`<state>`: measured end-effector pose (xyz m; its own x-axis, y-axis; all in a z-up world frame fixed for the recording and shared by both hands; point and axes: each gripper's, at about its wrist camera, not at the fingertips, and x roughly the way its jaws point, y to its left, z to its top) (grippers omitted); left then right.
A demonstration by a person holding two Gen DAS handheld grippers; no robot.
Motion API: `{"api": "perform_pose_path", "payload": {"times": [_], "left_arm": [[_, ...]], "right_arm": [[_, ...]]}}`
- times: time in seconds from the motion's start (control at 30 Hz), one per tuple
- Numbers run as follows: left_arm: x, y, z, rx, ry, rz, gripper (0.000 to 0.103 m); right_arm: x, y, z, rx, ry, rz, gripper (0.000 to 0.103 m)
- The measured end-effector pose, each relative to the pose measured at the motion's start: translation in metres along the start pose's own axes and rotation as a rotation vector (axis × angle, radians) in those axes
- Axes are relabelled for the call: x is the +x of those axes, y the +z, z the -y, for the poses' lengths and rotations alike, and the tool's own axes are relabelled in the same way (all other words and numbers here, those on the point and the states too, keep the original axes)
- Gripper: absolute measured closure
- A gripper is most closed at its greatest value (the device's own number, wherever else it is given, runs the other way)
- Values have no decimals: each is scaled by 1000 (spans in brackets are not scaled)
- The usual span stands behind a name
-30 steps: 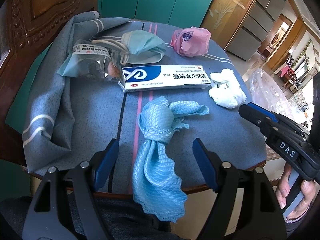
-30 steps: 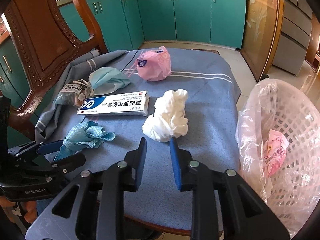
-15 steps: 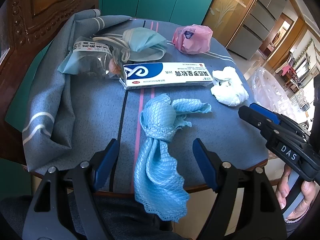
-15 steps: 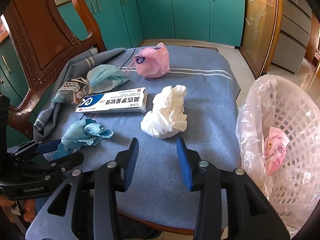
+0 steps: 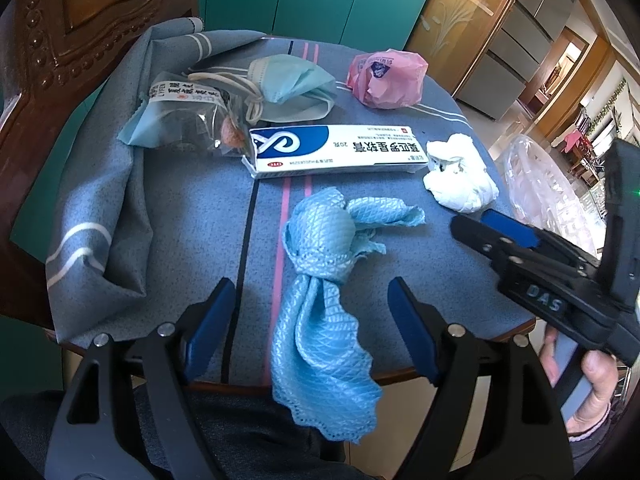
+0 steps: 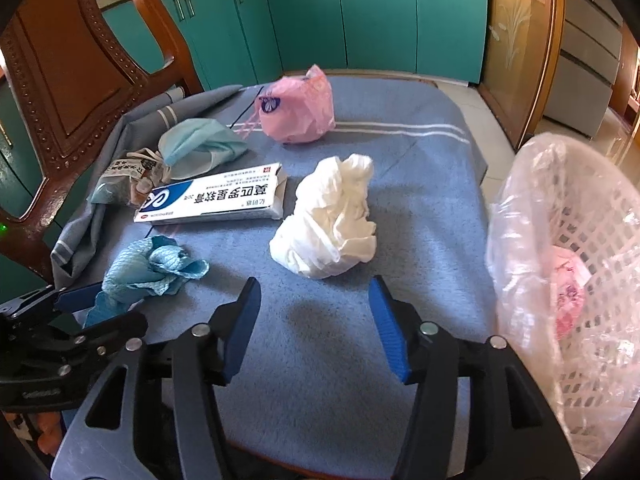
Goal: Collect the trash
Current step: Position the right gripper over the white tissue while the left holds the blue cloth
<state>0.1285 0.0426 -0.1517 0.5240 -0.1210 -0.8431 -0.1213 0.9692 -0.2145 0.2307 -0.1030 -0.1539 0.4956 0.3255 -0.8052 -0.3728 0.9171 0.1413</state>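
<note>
Trash lies on a blue-clothed table (image 6: 420, 184): a crumpled white tissue (image 6: 332, 220) (image 5: 460, 180), a light-blue cloth (image 5: 320, 280) (image 6: 148, 272) hanging over the front edge, a white-and-blue medicine box (image 5: 332, 150) (image 6: 216, 200), a blue face mask (image 5: 292, 84) (image 6: 200, 148), a pink plastic bag (image 5: 386, 78) (image 6: 298, 106) and a clear snack wrapper (image 5: 184, 120) (image 6: 124, 178). My left gripper (image 5: 310, 316) is open, straddling the blue cloth. My right gripper (image 6: 316, 328) is open and empty, just short of the white tissue.
A white lattice basket lined with a clear bag (image 6: 580, 280) stands right of the table with pink trash (image 6: 568, 300) inside. A carved wooden chair back (image 6: 80, 72) rises at the left. Teal cabinets (image 6: 360, 20) are behind.
My right gripper has opened wide from nearly shut and edged toward the white tissue. My left gripper stays open over the blue cloth, barely moved.
</note>
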Motion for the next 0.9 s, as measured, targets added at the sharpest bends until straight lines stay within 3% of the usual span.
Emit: {"api": "perform_pose_path", "payload": {"times": [0.1,0.17,0.23,0.33,0.63,0.7,0.77,0.9], "left_arm": [[0,0,0,2,3,0,24],[0,0,-1,0,5,1,24],[0,0,-2,-2,5,1,24],[-1,-1,-1,-4,9,5,24],[-4,0,-6,-20,-2,11,24],[-3,0,-6,-23,-5,10,24],[-3,1,-7,-26,-6,8,24],[-5,9,-5,-31,-10,21,24]], "right_arm": [[2,0,-5,-29,-6,13,56],[2,-1,-8,-42,0,9,76],[1,-1,-8,-48,6,9,87],[-3,-2,-7,-44,13,18,94],[-24,2,8,16,36,46,94],[-24,2,13,41,58,43,90],[-23,2,14,49,51,40,77],[-20,9,14,50,41,50,68]]}}
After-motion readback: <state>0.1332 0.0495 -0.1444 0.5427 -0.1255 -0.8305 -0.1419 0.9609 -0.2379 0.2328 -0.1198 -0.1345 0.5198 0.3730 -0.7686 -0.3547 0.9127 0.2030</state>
